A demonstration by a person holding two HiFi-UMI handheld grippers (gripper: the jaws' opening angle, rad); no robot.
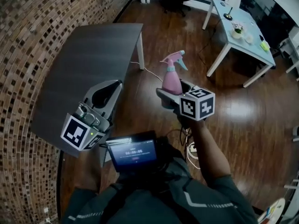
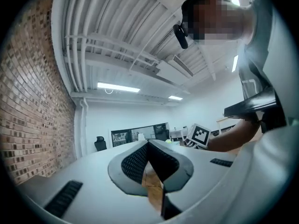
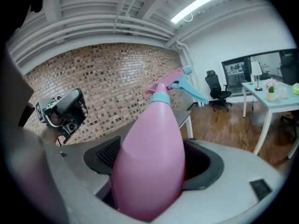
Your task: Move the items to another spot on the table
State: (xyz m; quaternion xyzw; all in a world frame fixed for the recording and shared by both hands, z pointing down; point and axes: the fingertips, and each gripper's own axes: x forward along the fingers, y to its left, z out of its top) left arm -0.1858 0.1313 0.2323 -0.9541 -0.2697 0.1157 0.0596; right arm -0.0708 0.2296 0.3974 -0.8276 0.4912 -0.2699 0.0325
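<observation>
What your right gripper (image 3: 154, 160) holds: the pink spray bottle (image 3: 149, 171), clamped round its body, with your jaws standing wide on either side of it.
Spray bottle's place: centre of the head view, upright, blue trigger pointing right; it hangs over the wooden floor (image 1: 243, 120), just right of the dark table (image 1: 88, 55), and rests on no surface.
Left gripper (image 2: 148, 144): lower left of centre in the head view, over the dark table's near edge; your jaw tips meet and nothing sits between them.
Dark table's place: upper left of the head view, beside the brick wall (image 1: 28, 41).
White table (image 1: 247, 43): upper right of the head view, with small things on it, well apart from both your grippers.
</observation>
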